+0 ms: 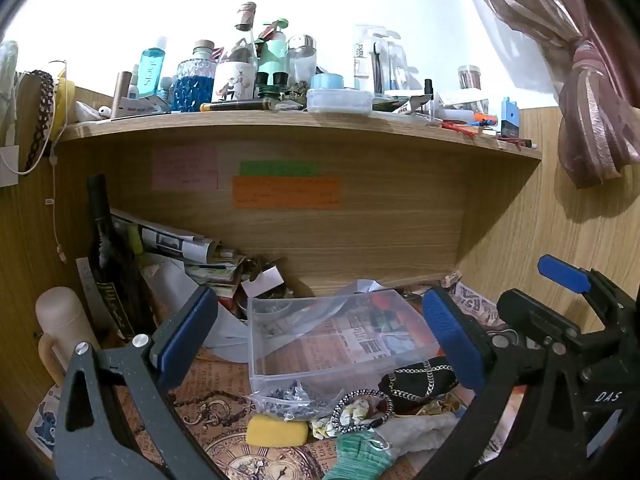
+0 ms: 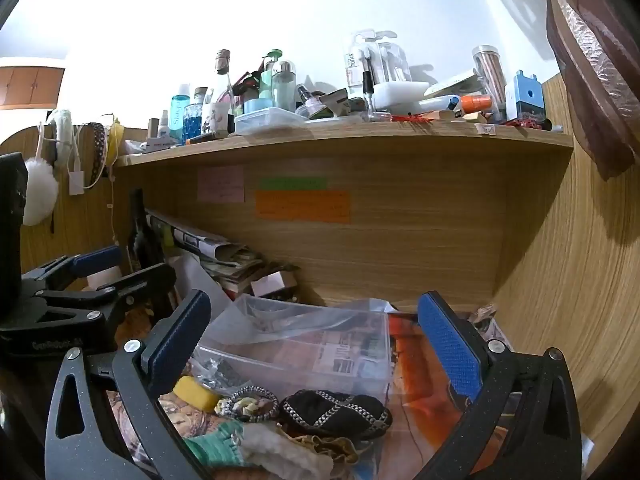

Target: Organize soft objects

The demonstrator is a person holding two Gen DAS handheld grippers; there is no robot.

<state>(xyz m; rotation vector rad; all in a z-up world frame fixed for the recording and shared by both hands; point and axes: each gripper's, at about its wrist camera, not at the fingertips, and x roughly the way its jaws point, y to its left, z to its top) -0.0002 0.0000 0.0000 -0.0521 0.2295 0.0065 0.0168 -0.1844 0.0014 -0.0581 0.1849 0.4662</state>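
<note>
Both claws, left claw point(image 1: 320, 336) and right claw point(image 2: 314, 344), hang spread apart and empty above the bench point(image 1: 224, 384), likely sizing things up. The soft pile point(image 1: 372, 420) lies at six o'clock, touching the clear bin point(image 1: 320, 344), presumably its destination.

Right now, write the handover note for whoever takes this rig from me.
Left tool: open, empty, raised over the desk.
Right tool: open, empty, likewise.
Clear plastic bin: on the desk under the shelf, no soft items in it, only a loose plastic bag over its rim.
In front of the bin, all loose: yellow sponge, black chain-pattern pouch, braided scrunchie, green cloth.
Done: nothing sorted. Left: everything.
</note>
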